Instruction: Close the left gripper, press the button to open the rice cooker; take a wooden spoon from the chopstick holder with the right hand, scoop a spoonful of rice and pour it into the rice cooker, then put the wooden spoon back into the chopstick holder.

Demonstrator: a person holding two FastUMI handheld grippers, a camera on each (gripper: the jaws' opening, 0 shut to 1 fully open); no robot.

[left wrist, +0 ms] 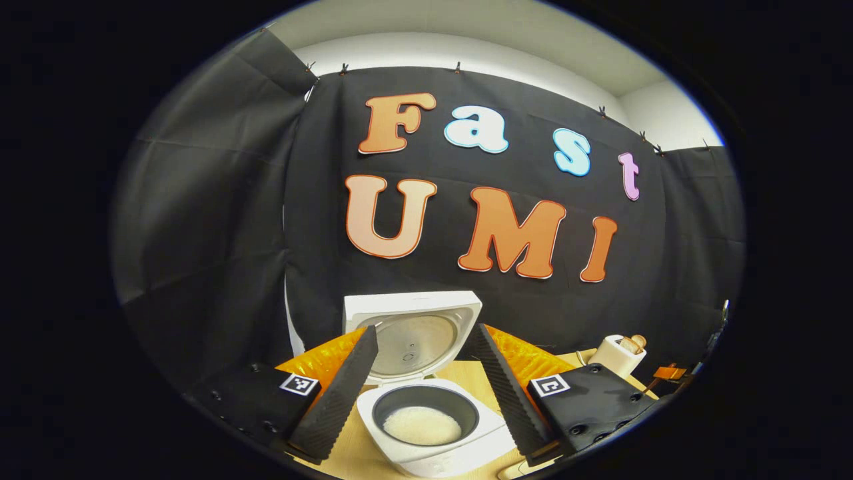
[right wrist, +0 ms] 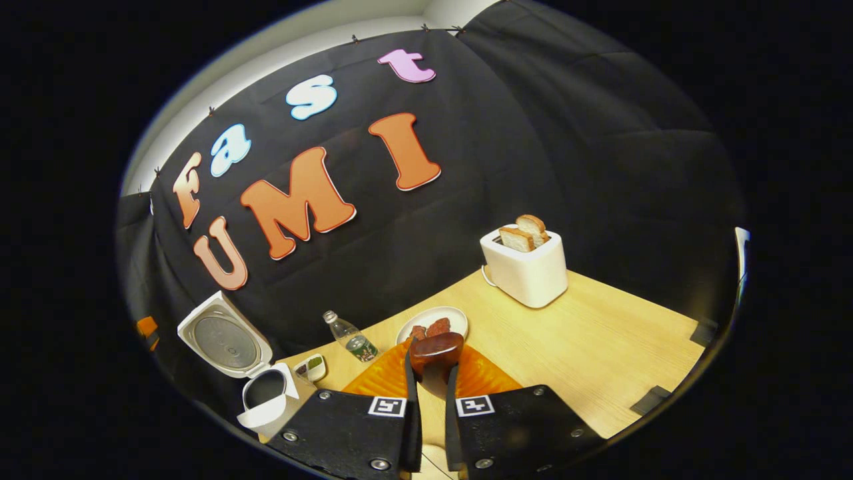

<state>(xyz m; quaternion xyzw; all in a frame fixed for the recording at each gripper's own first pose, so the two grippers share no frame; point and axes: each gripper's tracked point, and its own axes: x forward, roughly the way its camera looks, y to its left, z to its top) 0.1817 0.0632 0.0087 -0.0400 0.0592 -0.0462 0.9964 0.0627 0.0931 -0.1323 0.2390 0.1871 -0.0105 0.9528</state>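
Your rice cooker (left wrist: 426, 413) sits open on the worktop (right wrist: 600, 333), rice inside. Your left gripper (left wrist: 426, 400) has its jaws spread. Your right gripper (right wrist: 432, 393) pinches the wooden spoon (right wrist: 436, 353). Tip it and it could slip out.

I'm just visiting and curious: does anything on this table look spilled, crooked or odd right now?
Nothing stands out. The rice cooker stands upright with its lid swung open and rice lying inside the pot. The toaster sits square with its bread slices in it, and the bottle is upright. I see no spill on the table.
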